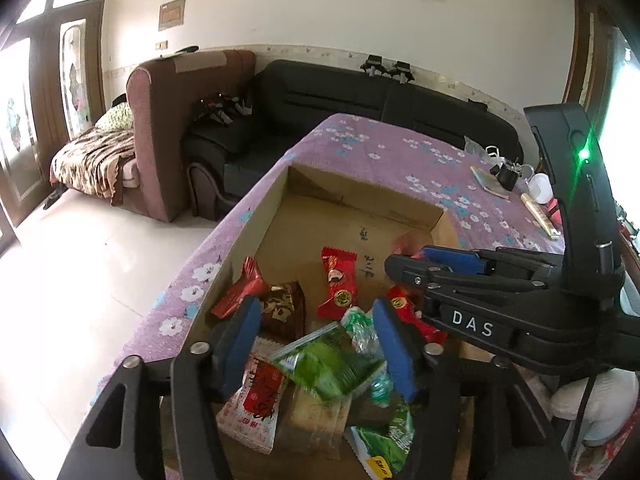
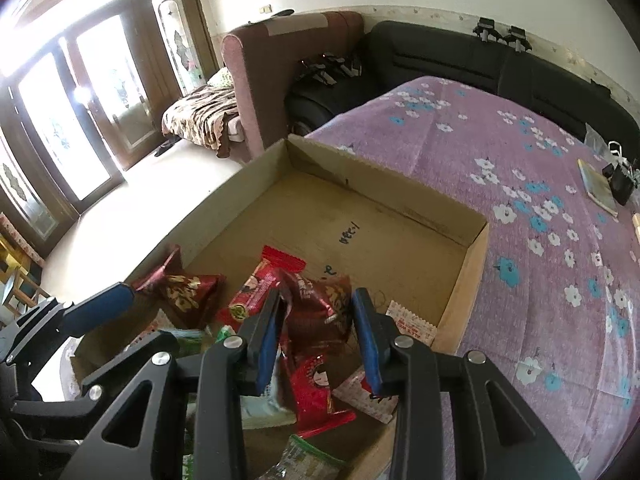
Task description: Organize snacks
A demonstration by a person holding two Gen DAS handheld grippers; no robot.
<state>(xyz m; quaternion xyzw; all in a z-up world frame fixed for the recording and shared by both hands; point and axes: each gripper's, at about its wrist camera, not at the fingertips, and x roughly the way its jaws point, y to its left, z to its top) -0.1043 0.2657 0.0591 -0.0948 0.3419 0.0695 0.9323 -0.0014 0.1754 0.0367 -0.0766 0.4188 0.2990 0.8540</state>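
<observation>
**A:** Where do the snacks sit right now?

**B:** Nearly all of them are in the box (image 2: 472, 264), an open cardboard tray on the cloth-covered counter (image 2: 520, 160). They are heaped at its near end, and the far half is bare cardboard.

**A:** And the left gripper (image 1: 316, 320)?

**B:** It hangs over the heap, tilted down into the box. Its fingers (image 1: 240, 340) stand apart. A green packet (image 1: 328, 364) lies in the gap, but the pads do not press on it. It looks blurred, so I judge it is loose and dropping onto the pile. That fits a release made low over the box, so the packet lands inside it.

**A:** The right gripper (image 2: 318, 296)?

**B:** It is clenched on a brown packet (image 2: 316, 320), which fills the space between the pads. The crinkled foil bulges above them, so the grip is on the packet's body and not just an edge. The packet is held above the pile, over the middle of the box.

**A:** Why hold it there?

**B:** Probably to carry it on towards the empty far end, or to set it apart from the red packet (image 1: 339, 284) and its like. I cannot tell which.

**A:** Any risk?

**B:** The foil is slick, and the two grippers work close together over one small heap.
</observation>
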